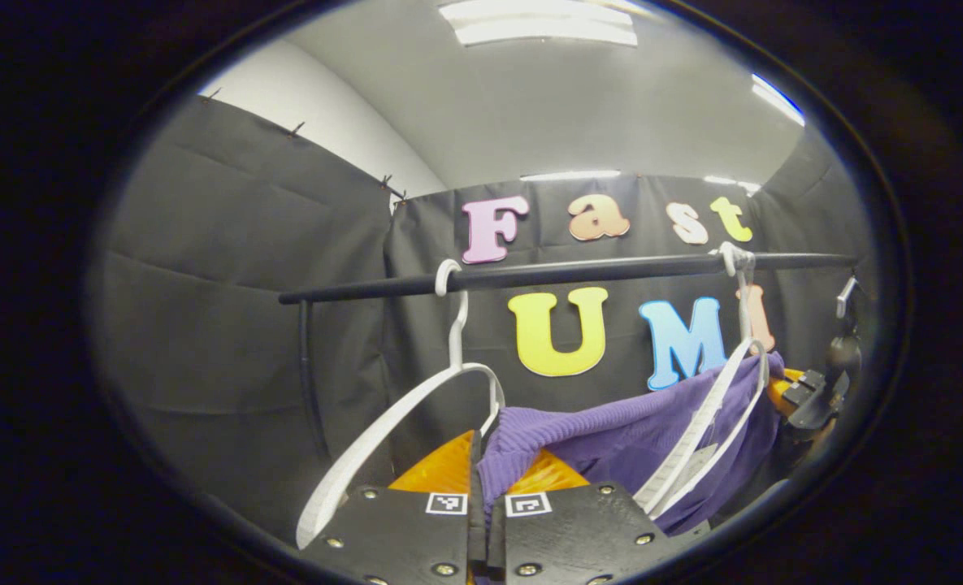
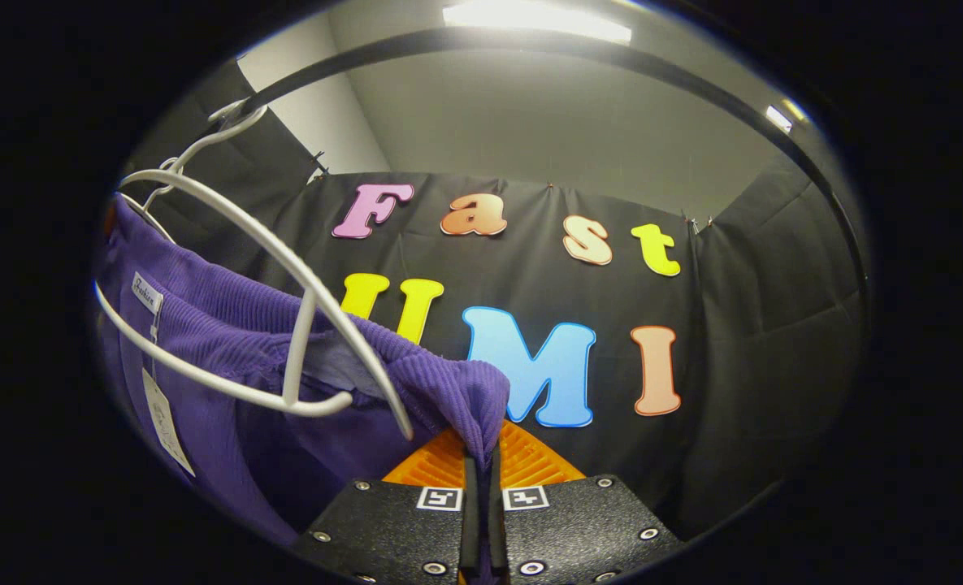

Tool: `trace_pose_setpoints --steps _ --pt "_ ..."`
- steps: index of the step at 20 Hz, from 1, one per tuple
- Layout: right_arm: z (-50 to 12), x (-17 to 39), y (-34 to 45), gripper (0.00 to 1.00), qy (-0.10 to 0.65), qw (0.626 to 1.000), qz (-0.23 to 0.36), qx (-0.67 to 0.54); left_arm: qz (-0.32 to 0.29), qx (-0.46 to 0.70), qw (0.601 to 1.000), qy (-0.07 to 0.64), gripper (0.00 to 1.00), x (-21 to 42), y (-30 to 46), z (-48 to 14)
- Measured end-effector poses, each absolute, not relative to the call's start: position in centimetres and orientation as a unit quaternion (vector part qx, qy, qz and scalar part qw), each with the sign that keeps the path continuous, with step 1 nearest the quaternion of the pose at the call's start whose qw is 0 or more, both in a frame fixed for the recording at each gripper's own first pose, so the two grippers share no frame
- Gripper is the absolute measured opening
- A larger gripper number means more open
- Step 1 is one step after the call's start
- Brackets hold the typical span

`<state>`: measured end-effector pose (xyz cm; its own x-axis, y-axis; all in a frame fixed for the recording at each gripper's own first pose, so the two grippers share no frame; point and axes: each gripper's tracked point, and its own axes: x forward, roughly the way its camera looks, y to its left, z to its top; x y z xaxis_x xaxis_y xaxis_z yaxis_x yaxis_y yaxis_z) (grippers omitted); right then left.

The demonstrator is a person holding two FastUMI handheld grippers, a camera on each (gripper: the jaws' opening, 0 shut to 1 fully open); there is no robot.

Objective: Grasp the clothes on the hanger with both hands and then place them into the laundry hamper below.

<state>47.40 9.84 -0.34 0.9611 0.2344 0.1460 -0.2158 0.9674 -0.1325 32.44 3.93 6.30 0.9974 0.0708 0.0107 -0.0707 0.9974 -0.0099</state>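
A purple ribbed knit garment (image 1: 611, 435) stretches between two white hangers on a black rail (image 1: 562, 272). My left gripper (image 1: 481, 479) is shut on one end of the cloth beside the left hanger (image 1: 404, 414). The garment's other end drapes over the right hanger (image 1: 713, 422), where the other gripper (image 1: 810, 394) shows at the far right. In the right gripper view, my right gripper (image 2: 481, 459) is shut on a fold of the purple garment (image 2: 229, 349), which hangs on a white hanger (image 2: 286, 325) to its left. A label and a paper tag (image 2: 162, 422) dangle from the garment.
The black rail (image 2: 530, 45) arches overhead in the right gripper view. A black upright post (image 1: 306, 366) carries the rail at the left. Black cloth walls close the booth behind and on both sides. Ceiling lights (image 1: 542, 24) shine above.
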Motion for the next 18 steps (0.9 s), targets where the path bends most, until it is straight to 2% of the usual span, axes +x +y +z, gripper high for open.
trace_pose_setpoints --steps 1,2,9,10,14,18 --pt "-0.7 47.3 10.0 0.04 -0.076 0.989 0.115 -0.053 0.034 -0.009 0.999 -0.006 0.07 32.5 3.8 6.4" --pt "-1.0 47.2 10.0 0.04 -0.071 0.99 0.116 -0.048 0.032 -0.012 0.999 -0.008 0.02 32.5 4.0 6.5" --pt "-4.0 47.1 11.4 0.04 -0.001 0.989 0.147 0.012 0.015 -0.009 1.0 0.002 0.0 30.7 3.8 5.8" --pt "-4.4 47.0 11.5 0.04 0.006 0.989 0.15 0.017 0.018 -0.004 1.0 0.007 0.02 30.5 3.9 5.5" --pt "-7.4 45.5 12.4 0.04 0.042 0.986 0.159 0.022 0.027 0.002 0.999 0.036 0.0 29.3 4.3 2.3" --pt "-10.2 43.9 12.7 0.04 0.066 0.984 0.164 0.016 0.035 0.0 0.998 0.058 0.02 27.7 4.4 -0.5"
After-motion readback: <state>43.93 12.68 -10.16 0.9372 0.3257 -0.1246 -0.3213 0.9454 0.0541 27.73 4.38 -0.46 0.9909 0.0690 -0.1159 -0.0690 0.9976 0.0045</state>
